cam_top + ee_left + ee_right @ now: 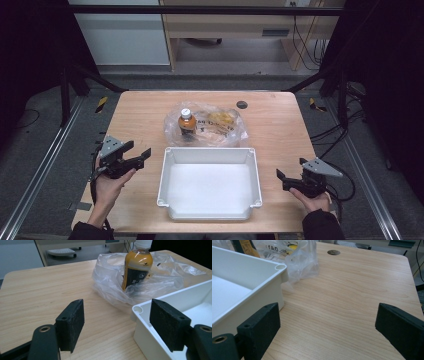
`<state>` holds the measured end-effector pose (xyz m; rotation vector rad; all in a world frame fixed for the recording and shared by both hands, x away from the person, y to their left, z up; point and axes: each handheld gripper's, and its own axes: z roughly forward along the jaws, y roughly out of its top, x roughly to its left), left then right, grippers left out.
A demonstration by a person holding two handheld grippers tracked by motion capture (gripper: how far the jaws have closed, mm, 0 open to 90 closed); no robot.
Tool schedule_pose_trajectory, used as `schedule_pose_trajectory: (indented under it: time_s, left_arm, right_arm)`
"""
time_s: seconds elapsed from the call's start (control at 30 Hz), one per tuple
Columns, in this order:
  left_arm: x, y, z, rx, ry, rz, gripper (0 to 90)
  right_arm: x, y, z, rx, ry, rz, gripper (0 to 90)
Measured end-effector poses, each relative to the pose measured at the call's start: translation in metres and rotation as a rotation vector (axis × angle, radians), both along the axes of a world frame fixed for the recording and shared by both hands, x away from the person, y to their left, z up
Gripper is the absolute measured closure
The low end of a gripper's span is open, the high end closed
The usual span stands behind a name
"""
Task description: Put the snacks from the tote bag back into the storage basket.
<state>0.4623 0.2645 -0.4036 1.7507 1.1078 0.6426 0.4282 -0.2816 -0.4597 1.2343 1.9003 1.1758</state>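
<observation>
The bottle of orange drink stood upright in a crinkled clear plastic bag behind the white bin. Likely rigid, fairly heavy and slick, it was best taken mid-body. The left gripper and right gripper waited open, empty.

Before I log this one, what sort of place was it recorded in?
Most likely a lab or workshop data-collection station, not a home: a bare wooden table framed by black metal rails, cables trailing over the floor behind, and a person holding an open left gripper and right gripper.
</observation>
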Motion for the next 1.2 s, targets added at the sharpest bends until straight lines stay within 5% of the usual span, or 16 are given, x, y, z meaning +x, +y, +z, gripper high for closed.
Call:
schedule_pose_trajectory:
  time_s: [0.57,1.2]
  left_arm:
    - [0.019,-0.032,0.019,0.015,-0.045,-0.041,29.0]
    - [0.040,-0.050,0.022,0.027,-0.041,-0.039,29.7]
  right_arm:
    - [0.001,0.000,-0.001,0.008,0.011,-0.003,6.2]
    - [0.000,0.000,0.000,0.019,0.019,-0.010,6.2]
